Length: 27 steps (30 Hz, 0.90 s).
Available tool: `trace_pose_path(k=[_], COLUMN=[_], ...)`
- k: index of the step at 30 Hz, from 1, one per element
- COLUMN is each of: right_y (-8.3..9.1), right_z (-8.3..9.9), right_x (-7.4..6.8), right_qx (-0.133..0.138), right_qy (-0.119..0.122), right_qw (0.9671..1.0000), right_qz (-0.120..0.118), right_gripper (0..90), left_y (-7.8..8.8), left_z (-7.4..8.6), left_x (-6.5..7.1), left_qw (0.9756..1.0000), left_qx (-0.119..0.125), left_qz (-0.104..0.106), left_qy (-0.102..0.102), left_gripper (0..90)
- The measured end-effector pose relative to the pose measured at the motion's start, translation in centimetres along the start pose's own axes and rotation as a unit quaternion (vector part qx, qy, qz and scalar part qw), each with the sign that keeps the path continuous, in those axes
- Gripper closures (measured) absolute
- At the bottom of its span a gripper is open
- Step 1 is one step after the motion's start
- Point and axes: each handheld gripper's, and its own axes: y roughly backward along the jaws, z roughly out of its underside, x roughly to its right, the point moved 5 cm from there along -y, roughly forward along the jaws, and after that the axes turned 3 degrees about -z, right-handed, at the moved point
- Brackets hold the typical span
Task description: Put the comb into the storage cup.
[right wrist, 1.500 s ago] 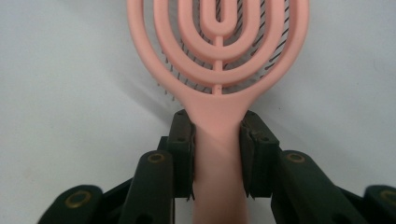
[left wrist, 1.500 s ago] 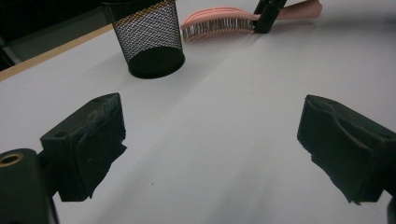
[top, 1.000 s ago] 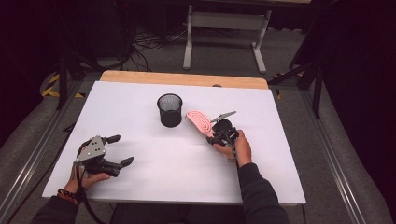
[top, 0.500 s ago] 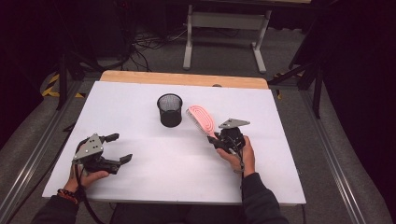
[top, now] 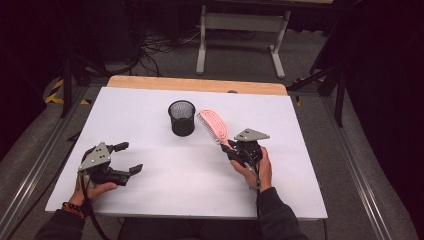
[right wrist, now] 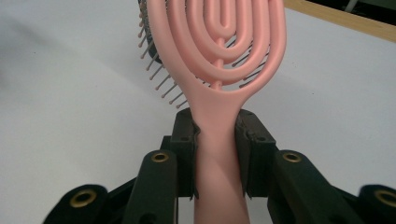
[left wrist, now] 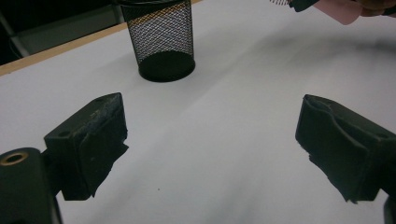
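At the near left of the white counter (top: 150, 200), the left tongs (top: 129, 157) sit in the person's left hand (top: 95, 189) with the jaws spread wide and nothing between them; in the left gripper view only bare counter lies between the two black pads (left wrist: 88, 144).

To the right and a little farther in, the right tongs (top: 229, 150) are clamped on the handle of the pink hairbrush (top: 214, 125). The right gripper view shows both pads pressing the handle from either side, the looped head of the hairbrush (right wrist: 219, 42) rising beyond them with its bristles pointing to the left.

Compared with a second ago, the right hand (top: 255, 167) has drawn slightly toward the near right, and the hairbrush head now stands clear of the counter, angled toward the far left. The left tongs have kept their place.

Farther in, at the middle of the counter, the black mesh cup (top: 181, 117) stands upright, just left of the brush head and not touching it. Its inside looks empty.
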Motion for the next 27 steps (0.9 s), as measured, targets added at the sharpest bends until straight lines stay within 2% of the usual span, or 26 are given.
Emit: trace_pose_path(k=[5,7,10,13,17,20,21,23,24,26,27], right_y=[0.3,0.4,0.7,1.0,1.1,1.0,1.0,1.2,1.2,0.9,0.7], right_z=[-0.1,-0.2,-0.4,-0.6,-0.6,-0.5,-0.5,-0.6,-0.7,-0.5,-0.3], right_x=[0.0,0.0,-0.1,-0.3,-0.5,-0.5,-0.6,-0.7,-0.8,-0.9,-1.1], right_qx=[0.014,0.020,0.032,0.040,0.038,0.036,0.038,0.047,0.046,0.032,0.030], right_qy=[-0.009,-0.016,-0.012,-0.009,-0.002,-0.003,-0.003,0.000,0.001,0.010,0.010], right_qw=[0.9998,0.9995,0.9993,0.9990,0.9992,0.9992,0.9992,0.9987,0.9988,0.9993,0.9993], right_qz=[-0.008,-0.017,-0.015,-0.015,-0.015,-0.017,-0.015,-0.021,-0.016,-0.015,-0.019], right_gripper=[70.9,71.0,71.4,72.5,73.5,74.4,76.0,78.3,78.4,79.0,79.0], left_y=[-0.4,-0.5,-1.0,-1.7,-3.4,-5.0,-5.0,-6.1,-6.5,-7.5,-8.0], left_z=[-0.7,-1.3,-2.3,-3.3,-4.6,-5.7,-5.7,-6.6,-7.0,-7.5,-7.6], left_x=[0.2,0.3,0.7,1.4,2.5,3.7,3.7,4.6,4.9,5.4,5.5], left_qw=[1.0000,0.9998,0.9993,0.9989,0.9981,0.9964,0.9964,0.9952,0.9948,0.9936,0.9938], left_qx=[0.000,0.012,0.023,0.028,0.031,0.039,0.039,0.040,0.041,0.037,0.031], left_qz=[0.009,0.016,0.022,0.036,0.053,0.075,0.075,0.090,0.093,0.105,0.105], left_qy=[0.002,0.008,0.017,0.012,0.005,0.009,0.009,0.001,0.001,0.017,0.019], left_gripper=[9.8,10.2,10.5,10.4,10.4,10.6,10.6,10.6,10.6,11.0,11.3])
